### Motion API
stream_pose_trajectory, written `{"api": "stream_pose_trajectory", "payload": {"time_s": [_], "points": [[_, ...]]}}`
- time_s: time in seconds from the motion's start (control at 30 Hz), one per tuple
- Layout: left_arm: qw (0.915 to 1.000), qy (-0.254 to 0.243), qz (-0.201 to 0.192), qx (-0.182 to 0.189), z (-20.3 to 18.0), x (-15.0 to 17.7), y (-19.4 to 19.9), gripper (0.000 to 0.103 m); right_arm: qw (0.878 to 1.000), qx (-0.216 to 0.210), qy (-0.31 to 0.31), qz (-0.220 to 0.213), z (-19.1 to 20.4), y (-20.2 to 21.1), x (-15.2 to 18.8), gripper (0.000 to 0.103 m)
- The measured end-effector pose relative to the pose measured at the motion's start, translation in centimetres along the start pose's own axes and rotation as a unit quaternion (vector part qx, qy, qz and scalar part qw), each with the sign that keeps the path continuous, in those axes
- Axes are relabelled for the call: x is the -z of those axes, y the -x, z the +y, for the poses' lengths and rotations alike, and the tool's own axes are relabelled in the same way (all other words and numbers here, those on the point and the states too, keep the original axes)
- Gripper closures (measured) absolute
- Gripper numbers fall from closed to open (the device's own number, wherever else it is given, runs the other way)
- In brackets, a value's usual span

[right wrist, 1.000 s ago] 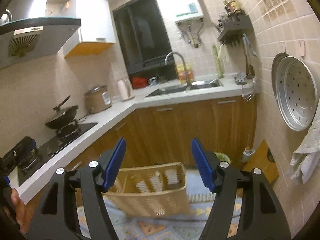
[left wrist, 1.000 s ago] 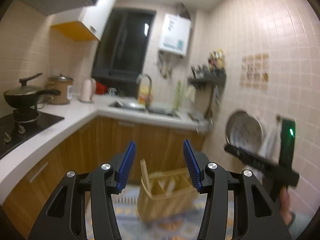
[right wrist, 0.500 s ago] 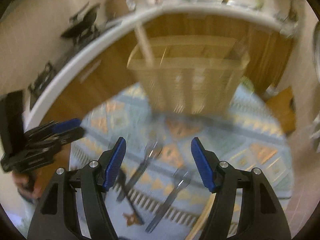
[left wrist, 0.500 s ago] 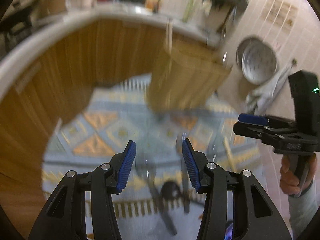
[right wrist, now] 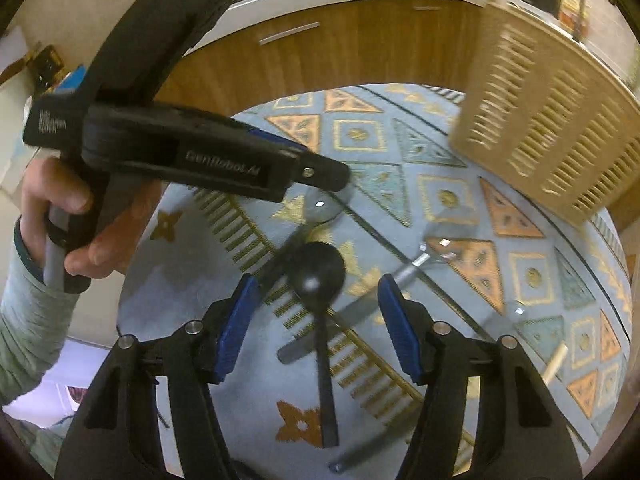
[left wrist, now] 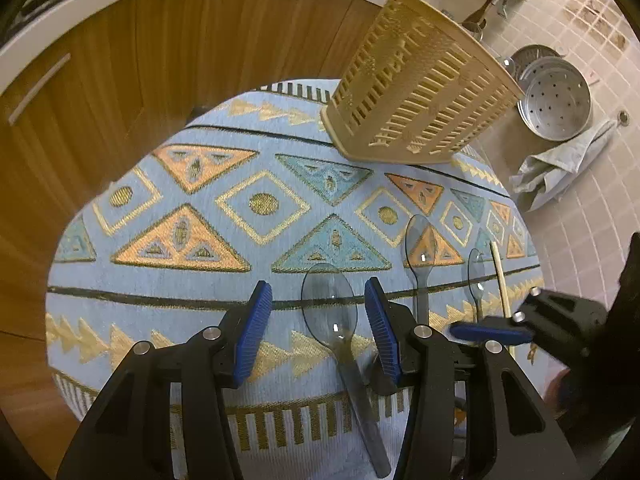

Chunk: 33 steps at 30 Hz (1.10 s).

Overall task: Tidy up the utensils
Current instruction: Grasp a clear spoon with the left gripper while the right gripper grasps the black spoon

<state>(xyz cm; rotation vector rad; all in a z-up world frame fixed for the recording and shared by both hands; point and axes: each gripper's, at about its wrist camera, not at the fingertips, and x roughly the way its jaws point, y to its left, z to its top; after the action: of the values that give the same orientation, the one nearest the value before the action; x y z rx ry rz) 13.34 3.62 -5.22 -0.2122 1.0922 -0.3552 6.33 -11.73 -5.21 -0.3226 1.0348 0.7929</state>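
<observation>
Nothing is sorted yet: your utensils lie loose on the patterned cloth, the beige slotted holder [left wrist: 420,92] beyond them. Your left gripper [left wrist: 318,320] has spread jaws over the clear spoon [left wrist: 332,312]; your right gripper [right wrist: 316,320] is closing around the black spoon [right wrist: 318,272], not yet pinching

on the patterned rug [left wrist: 208,216] the utensils lie toward the near edge: a large clear spoon [left wrist: 332,312] at the left, two smaller clear spoons [left wrist: 420,248] to its right, then a wooden stick [left wrist: 500,276]. the slotted basket [left wrist: 420,92] stands at the rug's far side, before the wooden cabinets [left wrist: 160,60]. a black spoon [right wrist: 320,276] lies across another utensil's handle (which one is unclear).
</observation>
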Motion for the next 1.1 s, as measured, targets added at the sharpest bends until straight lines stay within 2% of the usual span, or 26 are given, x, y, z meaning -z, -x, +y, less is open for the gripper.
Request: {"api": "stream_pose_trajectory", "payload": {"time_s": [0.1,0.2,0.3,0.33,0.37,0.5,0.6,0.7,0.83,0.97,1.03,1.1], "points": [[1.0000,0.001,0.006,0.006,-0.2,0.0,-0.3,0.057,1.000,-0.003,0.011,0.005,0.1,-1.1,-0.3,0.044],[0.9999,-0.002,0.010,0.005,-0.4,0.0,-0.8,0.057,0.999,0.014,0.034,0.019,0.6,-2.3,-0.3,0.044],[0.9999,-0.005,0.013,0.002,-0.7,-0.2,-1.2,0.057,0.999,0.017,0.037,0.016,0.7,-2.8,0.0,0.052],[0.9999,-0.006,0.013,0.002,-0.8,-0.2,-1.3,0.057,0.999,0.022,0.033,0.018,0.6,-2.9,0.0,0.067],[0.9999,-0.007,0.013,0.002,-0.9,-0.2,-1.3,0.057,0.999,0.027,0.033,0.017,0.6,-2.7,0.1,0.069],[0.9999,-0.010,0.012,-0.004,-1.2,-0.2,-1.4,0.057,0.999,0.021,0.034,0.005,0.4,-2.0,0.3,0.069],[0.9997,-0.016,0.011,-0.012,-1.4,-0.1,-1.5,0.057,0.999,0.018,0.022,-0.016,-0.3,0.2,1.0,0.069],[0.9994,-0.025,0.007,-0.023,-1.8,0.0,-1.7,0.055,0.999,0.032,-0.005,-0.035,-1.6,2.2,1.6,0.069],[0.9976,-0.048,0.003,-0.050,-2.7,0.3,-2.0,0.052,0.995,0.051,-0.064,-0.056,-5.6,4.5,2.1,0.069],[0.9918,-0.082,0.000,-0.098,-4.3,0.7,-2.5,0.050,0.985,0.068,-0.144,-0.067,-10.3,6.3,2.2,0.069],[0.9878,-0.098,-0.002,-0.121,-5.0,1.0,-2.9,0.050,0.979,0.103,-0.170,-0.055,-12.5,6.5,2.3,0.069],[0.9837,-0.114,-0.003,-0.139,-5.5,1.1,-3.3,0.050,0.972,0.116,-0.201,-0.026,-15.1,5.9,2.4,0.069]]}}
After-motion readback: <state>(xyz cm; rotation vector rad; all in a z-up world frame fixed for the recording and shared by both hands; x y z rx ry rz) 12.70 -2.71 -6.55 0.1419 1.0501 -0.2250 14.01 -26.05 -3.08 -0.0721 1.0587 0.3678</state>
